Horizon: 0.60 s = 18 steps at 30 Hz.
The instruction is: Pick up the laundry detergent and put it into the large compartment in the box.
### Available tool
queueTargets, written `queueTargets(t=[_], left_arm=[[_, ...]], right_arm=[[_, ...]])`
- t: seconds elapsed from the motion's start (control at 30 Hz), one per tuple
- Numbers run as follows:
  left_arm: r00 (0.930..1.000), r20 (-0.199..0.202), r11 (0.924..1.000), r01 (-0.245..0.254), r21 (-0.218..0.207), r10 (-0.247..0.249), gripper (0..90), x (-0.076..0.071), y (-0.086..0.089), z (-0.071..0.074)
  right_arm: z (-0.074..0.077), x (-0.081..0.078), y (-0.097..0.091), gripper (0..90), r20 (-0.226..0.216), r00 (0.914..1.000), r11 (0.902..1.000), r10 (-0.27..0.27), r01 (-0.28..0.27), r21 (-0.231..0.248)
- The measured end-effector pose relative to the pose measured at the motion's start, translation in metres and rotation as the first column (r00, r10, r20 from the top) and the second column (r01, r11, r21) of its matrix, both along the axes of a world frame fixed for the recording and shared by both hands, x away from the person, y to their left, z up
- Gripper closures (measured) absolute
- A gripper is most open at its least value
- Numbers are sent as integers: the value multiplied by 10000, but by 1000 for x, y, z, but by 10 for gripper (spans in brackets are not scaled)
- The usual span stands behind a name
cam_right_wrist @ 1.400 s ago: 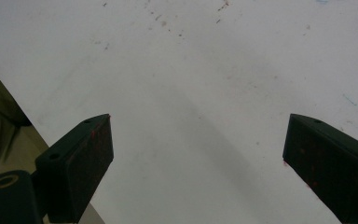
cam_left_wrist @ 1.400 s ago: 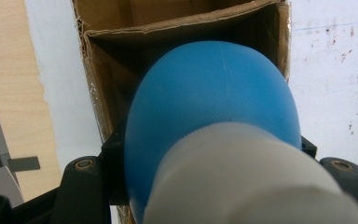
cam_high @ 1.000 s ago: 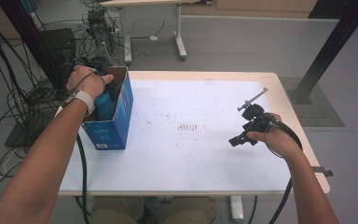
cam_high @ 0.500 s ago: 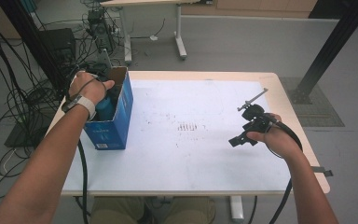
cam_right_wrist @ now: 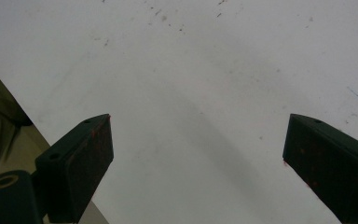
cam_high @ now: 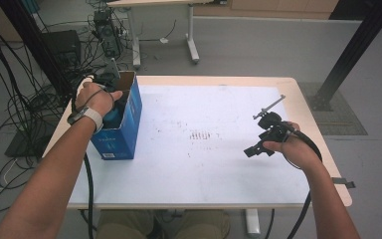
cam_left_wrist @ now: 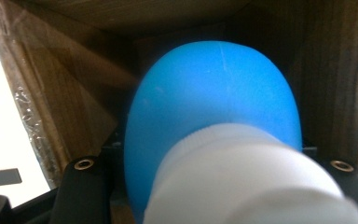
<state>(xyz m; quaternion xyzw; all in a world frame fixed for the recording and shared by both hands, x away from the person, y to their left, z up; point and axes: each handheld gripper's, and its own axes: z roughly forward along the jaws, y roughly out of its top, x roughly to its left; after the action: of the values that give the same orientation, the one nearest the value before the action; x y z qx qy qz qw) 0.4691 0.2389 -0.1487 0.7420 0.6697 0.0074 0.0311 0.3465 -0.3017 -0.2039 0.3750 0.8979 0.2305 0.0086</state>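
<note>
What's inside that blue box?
The box holds a blue bottle with a white cap, gripped by the left gripper. Whatever lies beneath the bottle is hidden by it and the cardboard walls.

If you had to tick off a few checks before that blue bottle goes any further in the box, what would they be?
1. Left gripper shut on the blue bottle: ok.
2. Bottle inside the cardboard walls of the blue box: ok.
3. Bottle resting on the box floor: cannot tell, it is hidden.
4. Box standing upright on the table: ok.
5. Right gripper open and holding nothing, over bare tabletop: ok.
6. Right gripper well apart from the box: ok.
</note>
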Motion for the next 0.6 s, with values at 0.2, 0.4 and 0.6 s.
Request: queueTargets(t=[0.2,0.4,0.6], left_arm=[[10000,51,10000,-18,-50,18,385,-2,2,-1],[10000,41,10000,-17,-81,17,385,-2,4,-2],[10000,52,10000,25,-61,-25,385,-3,3,-2]], right_arm=[[2,-1,1,82,27,10000,10000,-16,16,-35],[2,-1,2,82,29,10000,10000,32,-31,-44],[3,-2,2,82,64,10000,10000,22,-22,-22]])
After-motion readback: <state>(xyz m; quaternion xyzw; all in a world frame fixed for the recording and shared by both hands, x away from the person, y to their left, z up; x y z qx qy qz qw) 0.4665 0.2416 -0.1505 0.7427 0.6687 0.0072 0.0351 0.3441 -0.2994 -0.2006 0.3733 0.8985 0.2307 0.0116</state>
